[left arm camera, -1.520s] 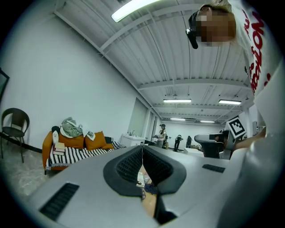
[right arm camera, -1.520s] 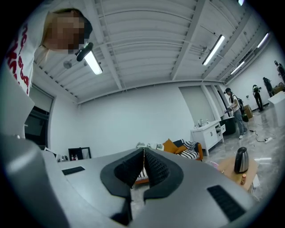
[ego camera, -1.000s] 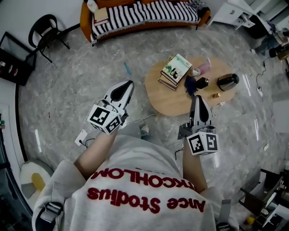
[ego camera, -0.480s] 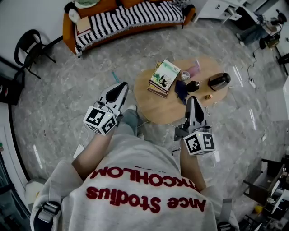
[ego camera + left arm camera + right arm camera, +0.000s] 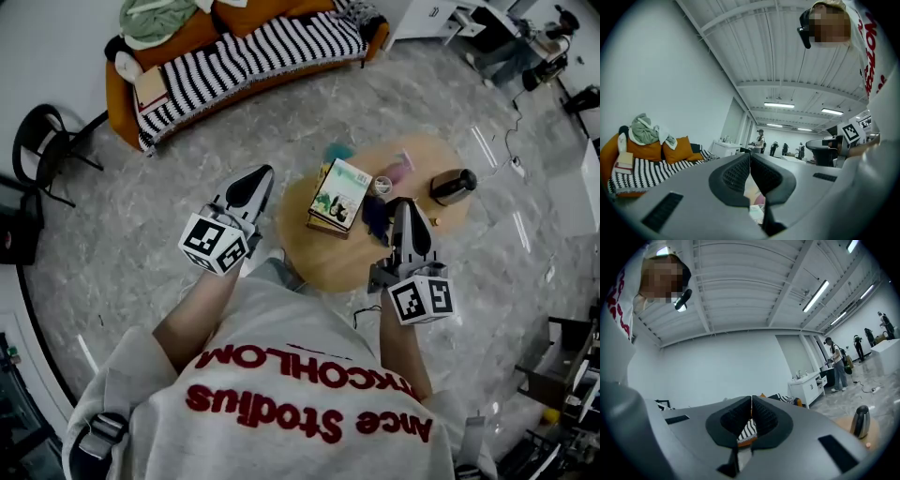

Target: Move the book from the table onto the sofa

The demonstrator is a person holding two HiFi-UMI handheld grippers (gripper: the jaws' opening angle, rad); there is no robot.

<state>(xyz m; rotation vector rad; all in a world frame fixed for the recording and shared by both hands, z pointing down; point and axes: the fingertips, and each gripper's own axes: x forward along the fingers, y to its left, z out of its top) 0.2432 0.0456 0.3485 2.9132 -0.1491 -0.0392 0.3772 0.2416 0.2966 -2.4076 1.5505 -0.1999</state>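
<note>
Grey sweatshirt (image 5: 272, 314) with red lettering (image 5: 305, 364)

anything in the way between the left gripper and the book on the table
nothing visible. the shut left gripper is beside the table, only floor and bare tabletop between it and the book. floor toward the sofa looks open too.

Books (image 5: 339, 194) at the left of the table (image 5: 323, 264), kettle (image 5: 453, 186) at its right, sofa (image 5: 248, 58) beyond.
</note>
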